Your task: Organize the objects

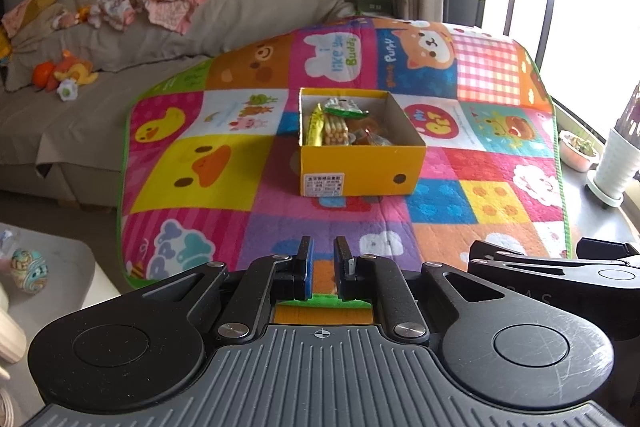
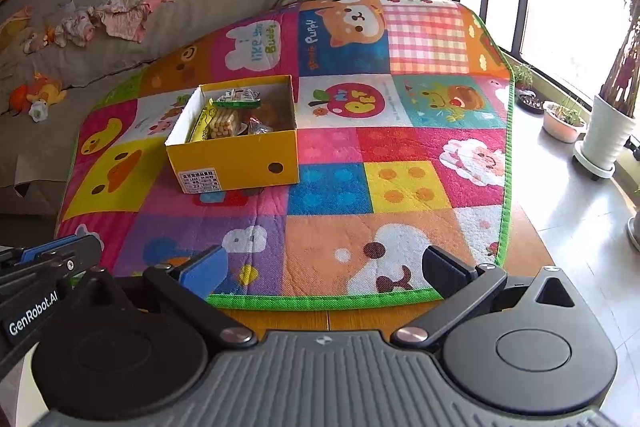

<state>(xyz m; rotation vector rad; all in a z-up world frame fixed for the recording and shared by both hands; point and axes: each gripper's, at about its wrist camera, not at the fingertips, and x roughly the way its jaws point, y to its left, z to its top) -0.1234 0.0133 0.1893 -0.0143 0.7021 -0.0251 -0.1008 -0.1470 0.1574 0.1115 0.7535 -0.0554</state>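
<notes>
A yellow cardboard box [image 1: 360, 167] sits on a colourful patchwork mat [image 1: 224, 195] and holds several snack packets [image 1: 332, 125]. It also shows in the right wrist view [image 2: 236, 163], with the snack packets [image 2: 232, 115] inside, on the mat [image 2: 400, 187]. My left gripper [image 1: 323, 255] is over the mat's near edge, well short of the box, its jaws nearly closed with a narrow gap and nothing between them. My right gripper [image 2: 326, 267] is wide open and empty over the mat's near edge, to the right of the box.
A grey sofa [image 1: 100, 67] with clothes and plush toys lies to the left. Potted plants [image 2: 608, 131] stand on the floor at the right by the window. A painted egg [image 1: 29, 270] lies on a white surface at lower left. The table edge [image 2: 320, 319] shows under the mat.
</notes>
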